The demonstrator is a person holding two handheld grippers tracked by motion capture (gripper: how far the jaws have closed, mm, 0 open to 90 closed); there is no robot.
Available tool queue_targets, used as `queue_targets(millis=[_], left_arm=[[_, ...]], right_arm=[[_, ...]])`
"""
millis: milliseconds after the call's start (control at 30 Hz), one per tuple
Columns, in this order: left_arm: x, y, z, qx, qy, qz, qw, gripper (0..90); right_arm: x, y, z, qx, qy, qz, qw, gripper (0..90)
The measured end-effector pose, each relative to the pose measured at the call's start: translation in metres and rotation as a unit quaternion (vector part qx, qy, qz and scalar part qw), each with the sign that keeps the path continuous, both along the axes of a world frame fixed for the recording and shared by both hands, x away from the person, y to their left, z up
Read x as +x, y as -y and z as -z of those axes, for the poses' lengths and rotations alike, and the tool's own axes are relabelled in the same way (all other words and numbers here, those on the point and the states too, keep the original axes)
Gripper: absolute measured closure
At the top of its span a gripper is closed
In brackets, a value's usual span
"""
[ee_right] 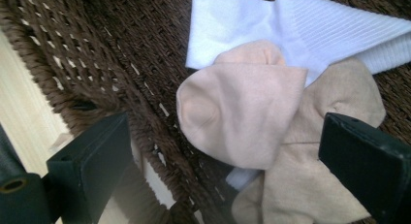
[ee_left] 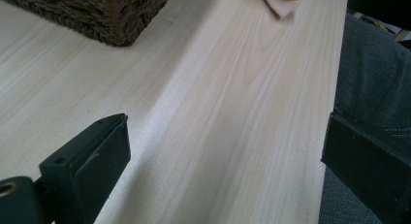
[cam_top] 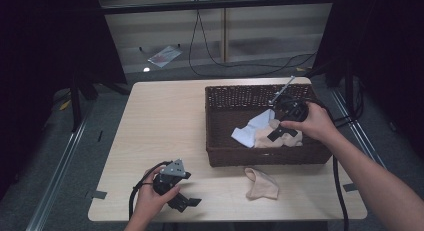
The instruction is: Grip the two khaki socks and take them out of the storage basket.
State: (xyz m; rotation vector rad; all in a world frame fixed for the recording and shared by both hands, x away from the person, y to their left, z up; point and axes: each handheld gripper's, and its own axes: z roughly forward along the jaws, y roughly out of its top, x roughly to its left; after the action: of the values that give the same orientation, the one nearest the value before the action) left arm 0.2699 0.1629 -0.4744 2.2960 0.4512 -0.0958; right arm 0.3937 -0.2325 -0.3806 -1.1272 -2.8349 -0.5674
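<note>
A dark brown wicker basket (cam_top: 265,155) stands on the right half of the light wooden table (cam_top: 160,126). Inside it a white sock (cam_top: 250,132) lies under beige socks (cam_top: 280,139). In the right gripper view a folded beige sock (ee_right: 242,112) rests on the white sock (ee_right: 300,30) and on a second beige piece (ee_right: 310,185). My right gripper (cam_top: 278,133) (ee_right: 225,136) hangs open in the basket just above the beige socks, its jaws apart on either side without pressing. Another beige sock (cam_top: 261,183) (ee_left: 282,1) lies on the table before the basket. My left gripper (cam_top: 186,202) (ee_left: 225,136) rests open and holds nothing near the table's front edge.
The basket's corner (ee_left: 97,18) appears at the top left of the left gripper view, and the person's trouser leg (ee_left: 373,88) lies beyond the table edge. Black cables (cam_top: 220,61) trail on the floor behind the table. The basket's woven wall (ee_right: 97,49) rises close to the right gripper's left jaw.
</note>
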Motion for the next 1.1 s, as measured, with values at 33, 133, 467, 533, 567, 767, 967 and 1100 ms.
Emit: queue_targets(millis=[33,133,467,533,567,767,967,1100], left_arm=[[0.0,0.0,0.0,-0.002,-0.001,-0.002,1.0,3.1],[0.0,0.0,0.0,-0.002,-0.001,-0.002,1.0,3.1],[0.0,0.0,0.0,-0.002,-0.001,-0.001,1.0,3.2],[0.0,0.0,0.0,-0.002,-0.001,-0.001,1.0,3.2],[0.0,0.0,0.0,0.001,-0.002,-0.001,1.0,3.1],[0.0,0.0,0.0,0.003,-0.001,0.001,1.0,3.1],[0.001,0.0,0.001,0.001,-0.003,0.002,1.0,3.1],[0.001,0.0,0.001,0.0,-0.004,0.003,1.0,3.1]], right_arm=[[0.001,-0.001,0.002,0.001,0.0,0.002,1.0,5.1],[0.002,-0.002,0.007,-0.002,-0.001,0.0,1.0,6.8],[0.01,0.0,0.017,-0.005,-0.004,0.013,0.9999,8.9],[0.012,0.0,0.02,-0.006,-0.006,0.02,0.9998,9.2],[0.013,0.001,0.022,-0.004,-0.007,0.022,0.9997,10.1],[0.016,0.002,0.034,-0.007,-0.011,0.029,0.9995,13.6],[0.018,0.0,0.041,-0.001,-0.012,0.028,0.9995,19.7],[0.018,-0.001,0.045,-0.001,-0.006,0.024,0.9997,23.8]])
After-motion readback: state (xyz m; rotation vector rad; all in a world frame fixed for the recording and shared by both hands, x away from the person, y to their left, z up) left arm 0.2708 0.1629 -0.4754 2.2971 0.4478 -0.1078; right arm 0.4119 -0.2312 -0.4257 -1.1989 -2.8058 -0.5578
